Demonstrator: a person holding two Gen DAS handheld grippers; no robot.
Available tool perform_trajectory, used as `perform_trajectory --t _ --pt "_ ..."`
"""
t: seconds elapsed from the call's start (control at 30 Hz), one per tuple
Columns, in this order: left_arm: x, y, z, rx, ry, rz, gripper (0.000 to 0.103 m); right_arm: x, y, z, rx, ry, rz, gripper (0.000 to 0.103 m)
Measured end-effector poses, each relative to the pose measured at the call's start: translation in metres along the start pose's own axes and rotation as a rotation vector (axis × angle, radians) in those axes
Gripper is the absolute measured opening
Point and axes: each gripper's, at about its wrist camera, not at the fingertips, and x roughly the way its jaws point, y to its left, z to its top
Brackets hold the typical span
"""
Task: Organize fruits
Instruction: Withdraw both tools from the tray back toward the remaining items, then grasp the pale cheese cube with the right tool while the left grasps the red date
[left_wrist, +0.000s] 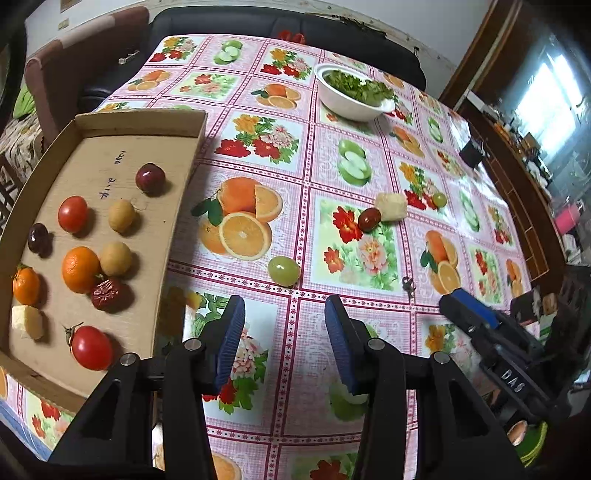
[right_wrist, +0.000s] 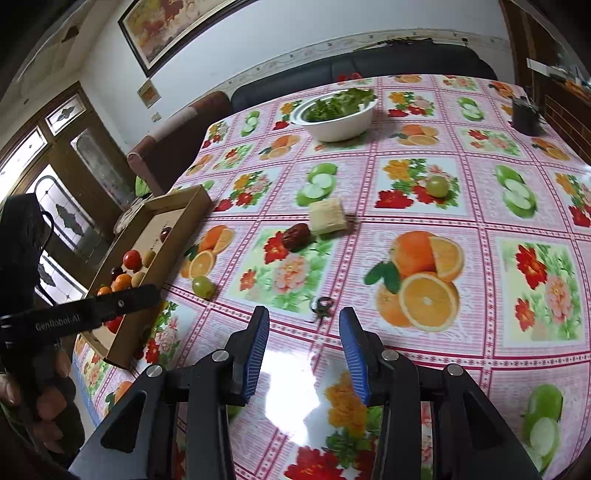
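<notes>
The bench (left_wrist: 369, 325) wears a pink checked cloth printed with oranges, apples and flowers. At its left edge sits a shallow cardboard box (left_wrist: 140, 122) that already carries a spread of fruit: two tomatoes, two oranges, two dark cherries, two pale brown round fruits, a wrinkled red date and a pale yellow chunk. Four pieces lie loose on the cloth outside it. A green grape (left_wrist: 283, 270) rests just beyond the left gripper (left_wrist: 285, 314), whose blue-padded fingers (left_wrist: 231, 332) stand released above the cloth with nothing between them. Farther out, a dark red date (right_wrist: 295, 236) lies touching a pale yellow cube of fruit (right_wrist: 327, 216), and a second green grape (right_wrist: 437, 185) sits beyond them to the right. The right gripper (right_wrist: 304, 321) hangs over the near part of the bench, its fingers (right_wrist: 354, 354) also released and empty, with a small dark stem (right_wrist: 321, 308) on the cloth just ahead of them. A white bowl of green leaves (right_wrist: 338, 114) stands near the far edge, well apart from the fruit.
</notes>
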Motion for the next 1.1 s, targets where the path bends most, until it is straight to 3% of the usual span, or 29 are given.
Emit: perform_trajectory --t 0.6,0.97,1.1 --pt "0.022 -0.003 0.009 0.030 0.011 -0.032 0.043 0.008 -0.028 0.016 0.094 -0.029 -0.073 0.042" --pt "0.033 -0.036 0.030 0.110 0.006 -0.052 0.043 0.075 -0.007 0.076 0.059 -0.019 -0.132 0.042" --pt "0.044 -0.047 0.035 0.127 0.027 -0.063 0.043 0.089 -0.008 0.083 0.058 0.001 -0.112 0.044"
